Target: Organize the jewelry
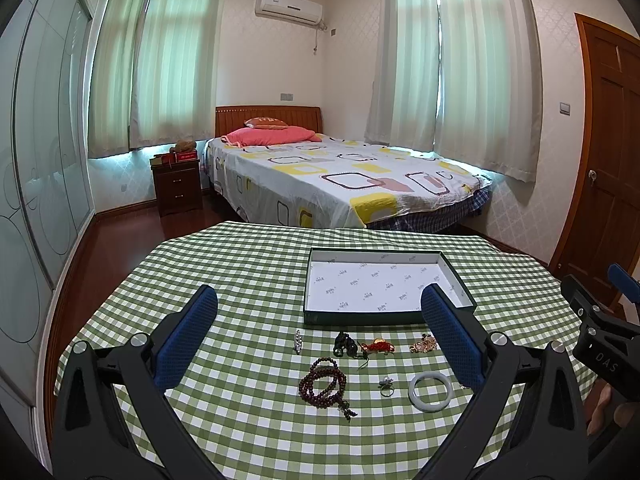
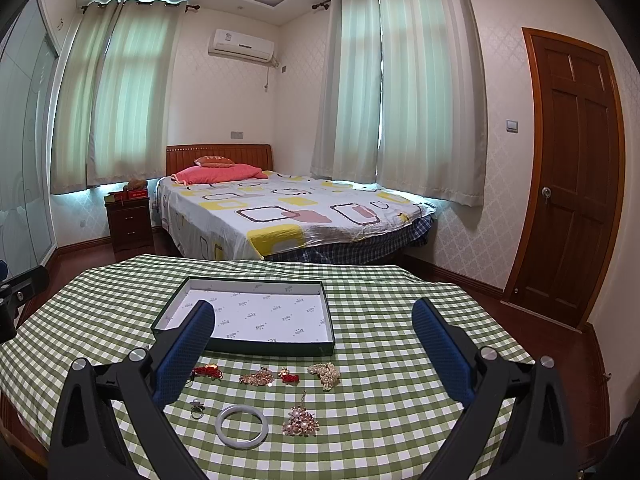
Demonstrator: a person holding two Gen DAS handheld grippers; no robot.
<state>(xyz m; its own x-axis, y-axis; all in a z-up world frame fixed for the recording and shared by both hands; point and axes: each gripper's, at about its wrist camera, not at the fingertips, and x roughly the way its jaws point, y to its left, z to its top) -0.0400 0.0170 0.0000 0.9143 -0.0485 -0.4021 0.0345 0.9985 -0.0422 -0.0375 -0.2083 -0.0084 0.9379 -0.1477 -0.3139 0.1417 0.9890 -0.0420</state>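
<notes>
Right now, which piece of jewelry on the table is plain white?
The bangle, a smooth white ring lying flat beside the small ring. The other pieces are beaded, red, dark or gold-toned.

Bench (image 1: 248,264) under green-checked cloth, lower half of frame. Centre: shallow open box (image 1: 384,318). Below it, two rows of jewelry: wooden bead strand (image 1: 322,384), ring (image 1: 386,386), white bangle (image 1: 429,391), pearl brooch (image 2: 325,374).

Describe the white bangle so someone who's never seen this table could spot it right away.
Start at the open shallow box on the green checked tablecloth. Two rows of jewelry lie in front of it, and the white bangle sits in the nearer row, between a small ring and a pink beaded brooch. It is the only plain, smooth, pale hoop.
</notes>
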